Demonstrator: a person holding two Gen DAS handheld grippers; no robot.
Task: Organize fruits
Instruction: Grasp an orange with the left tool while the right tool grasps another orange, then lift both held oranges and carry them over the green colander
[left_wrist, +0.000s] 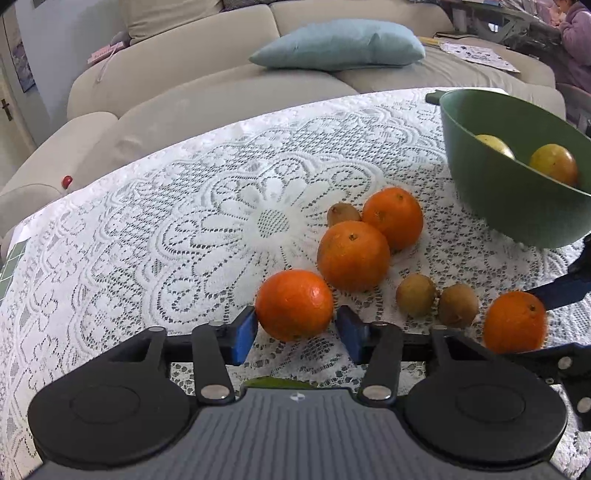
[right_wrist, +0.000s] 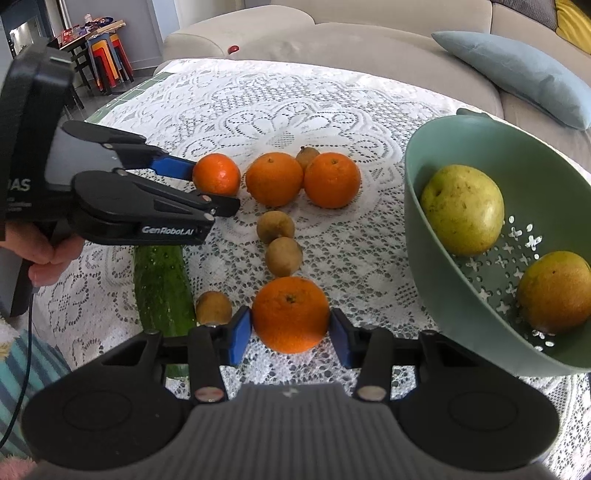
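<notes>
My left gripper (left_wrist: 297, 326) has its blue pads against both sides of an orange (left_wrist: 294, 304) on the lace tablecloth. It also shows in the right wrist view (right_wrist: 207, 184) beside that same orange (right_wrist: 217, 174). My right gripper (right_wrist: 291, 332) is shut on another orange (right_wrist: 290, 314), seen in the left wrist view (left_wrist: 514, 322) too. Two more oranges (right_wrist: 274, 179) (right_wrist: 331, 180) and several small brown kiwis (right_wrist: 275, 227) lie between. A green colander bowl (right_wrist: 436, 258) at the right holds a yellow-green pear (right_wrist: 462, 209) and a greenish orange (right_wrist: 556, 291).
A cucumber (right_wrist: 162, 280) lies at the left, under the left gripper. A sofa with a light blue cushion (left_wrist: 338, 44) runs behind the table. The table edge (left_wrist: 22, 229) lies at the far left. A person sits at the far right.
</notes>
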